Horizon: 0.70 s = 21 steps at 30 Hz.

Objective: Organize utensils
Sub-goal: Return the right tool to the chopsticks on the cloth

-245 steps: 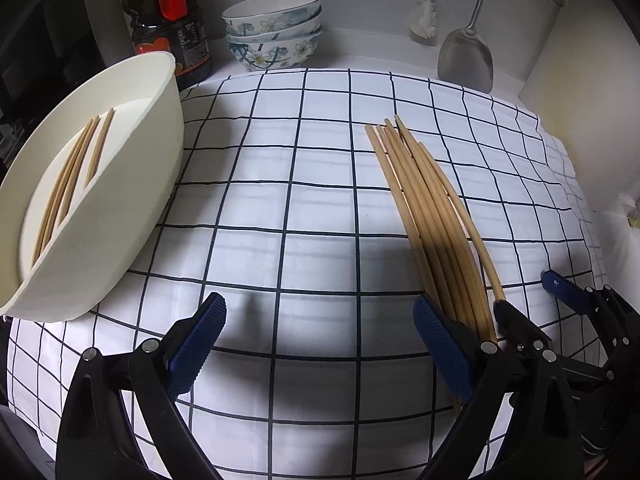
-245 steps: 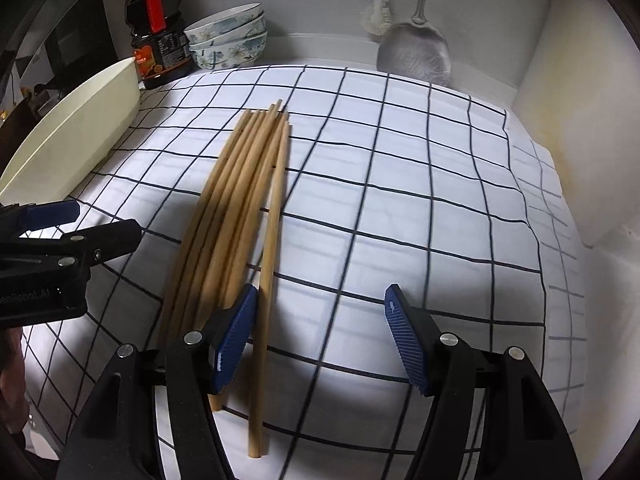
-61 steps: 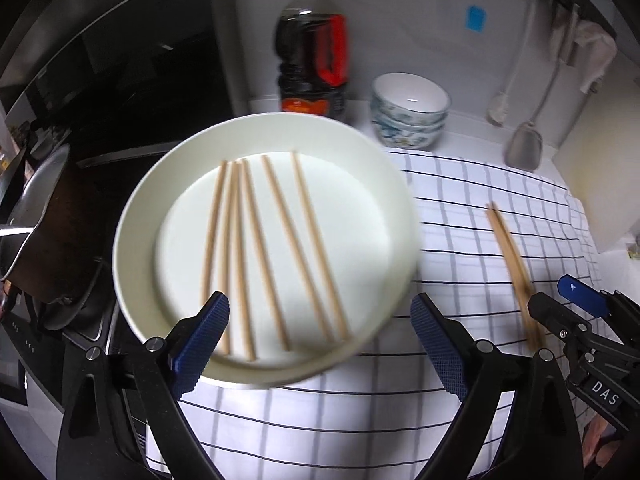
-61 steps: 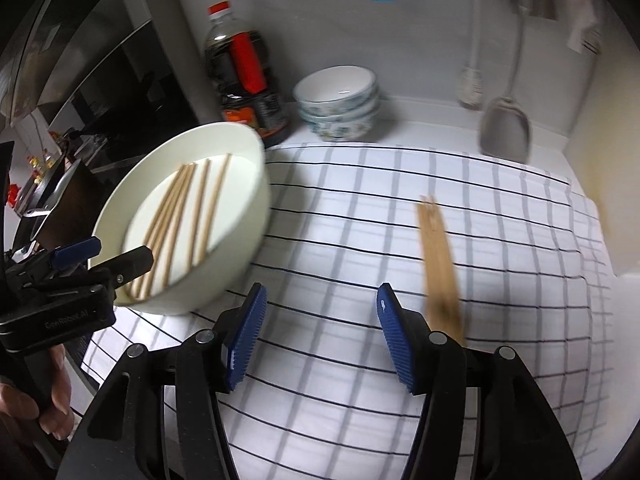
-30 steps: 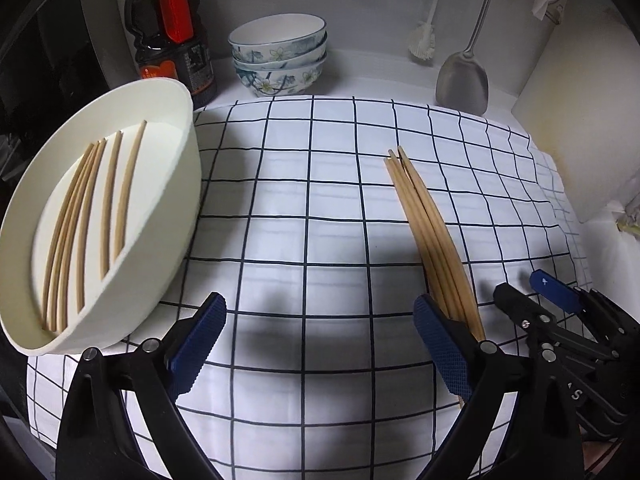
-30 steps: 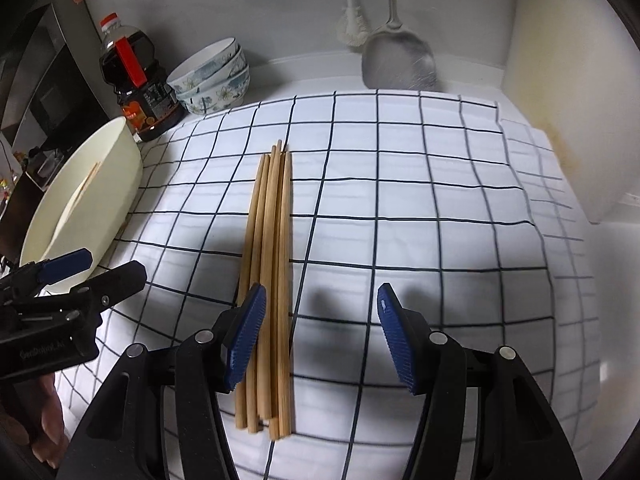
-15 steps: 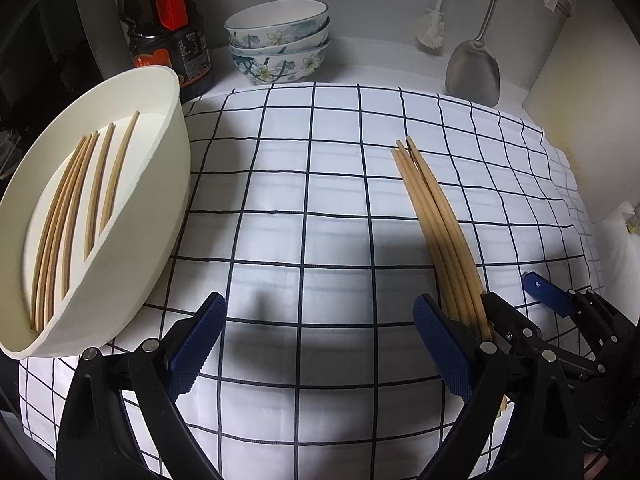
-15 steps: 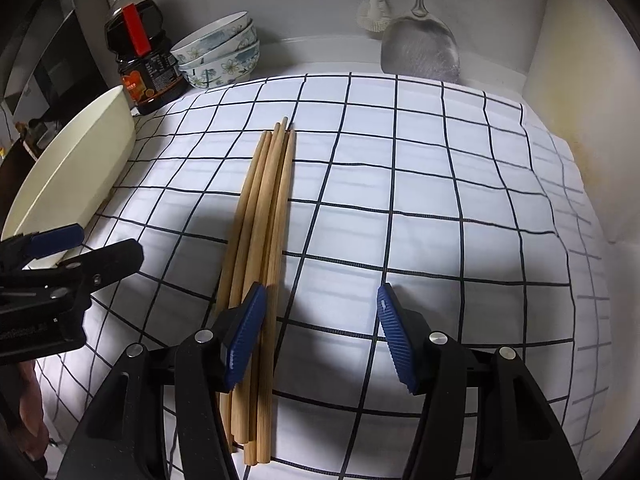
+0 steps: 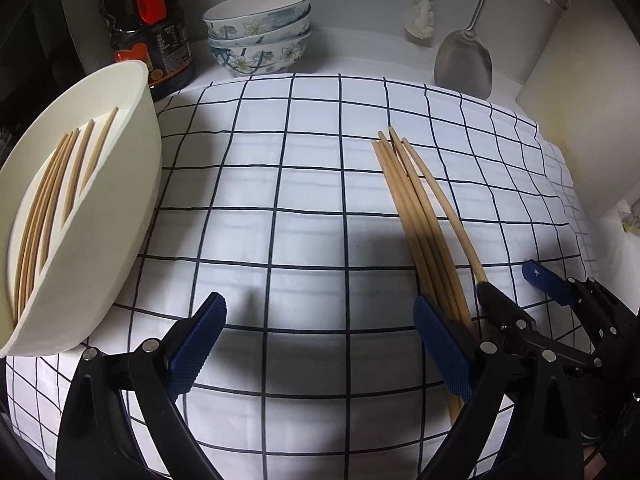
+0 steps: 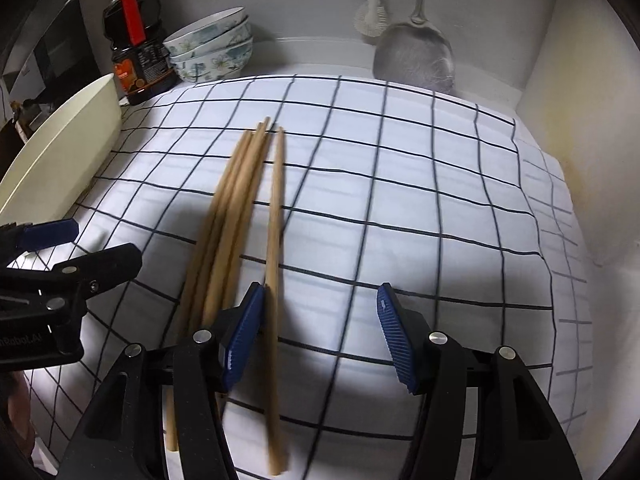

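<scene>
We find the bench (image 9: 360,66) covered with a white cloth (image 9: 304,184) ruled in a dark grid, set in a grey-walled corner. Along the back wall stand a dark sauce bottle (image 9: 150,28) with a red handle, a stack of floral bowls (image 9: 258,32), a hanging brush (image 9: 420,16) and a metal spatula (image 9: 464,60). A pale board (image 9: 592,120) leans at the right.

The loose chopsticks (image 9: 416,216) lie together on the cloth, right of centre. More chopsticks (image 9: 48,200) lie in the white bowl (image 9: 120,208), which is tilted at the cloth's left edge.

The left hand-held gripper (image 9: 320,344) is open over bare cloth, its right pad just beside the bundle. The right hand-held gripper (image 10: 320,340) is open; one chopstick (image 10: 276,240) lies apart from the rest, between its pads and against the left one, while the others pass outside that pad.

Only the left wrist view shows the bowl's contents; the right wrist view gives its outer wall alone. Only the right wrist view shows the single stick lying between the right pads; in the left wrist view the left gripper's own finger hides that spot.
</scene>
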Motion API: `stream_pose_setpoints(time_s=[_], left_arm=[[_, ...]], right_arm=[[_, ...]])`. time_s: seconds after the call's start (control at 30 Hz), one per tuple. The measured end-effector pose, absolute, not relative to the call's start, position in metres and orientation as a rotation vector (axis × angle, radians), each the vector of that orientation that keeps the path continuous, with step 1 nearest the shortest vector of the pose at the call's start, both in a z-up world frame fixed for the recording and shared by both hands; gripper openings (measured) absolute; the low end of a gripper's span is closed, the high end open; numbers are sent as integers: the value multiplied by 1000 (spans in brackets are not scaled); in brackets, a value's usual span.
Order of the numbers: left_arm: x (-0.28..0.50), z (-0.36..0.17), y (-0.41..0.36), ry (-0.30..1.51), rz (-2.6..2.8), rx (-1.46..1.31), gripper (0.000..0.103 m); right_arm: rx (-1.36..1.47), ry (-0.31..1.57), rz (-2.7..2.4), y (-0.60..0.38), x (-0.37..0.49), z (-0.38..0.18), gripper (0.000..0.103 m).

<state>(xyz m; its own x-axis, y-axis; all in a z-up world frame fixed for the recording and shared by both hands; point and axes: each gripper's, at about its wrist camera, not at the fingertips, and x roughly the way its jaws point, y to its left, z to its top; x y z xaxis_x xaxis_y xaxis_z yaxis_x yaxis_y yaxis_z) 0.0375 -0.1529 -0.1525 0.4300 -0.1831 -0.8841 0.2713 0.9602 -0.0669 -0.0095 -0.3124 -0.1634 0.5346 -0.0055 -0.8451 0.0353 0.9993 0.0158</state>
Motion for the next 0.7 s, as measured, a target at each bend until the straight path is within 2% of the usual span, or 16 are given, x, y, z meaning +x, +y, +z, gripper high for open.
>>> stream_pose_setpoints(time_s=[0.7], left_arm=[[27, -175, -173, 1107, -293, 148, 93]], right_arm=[[74, 1001, -72, -341, -24, -163, 55]])
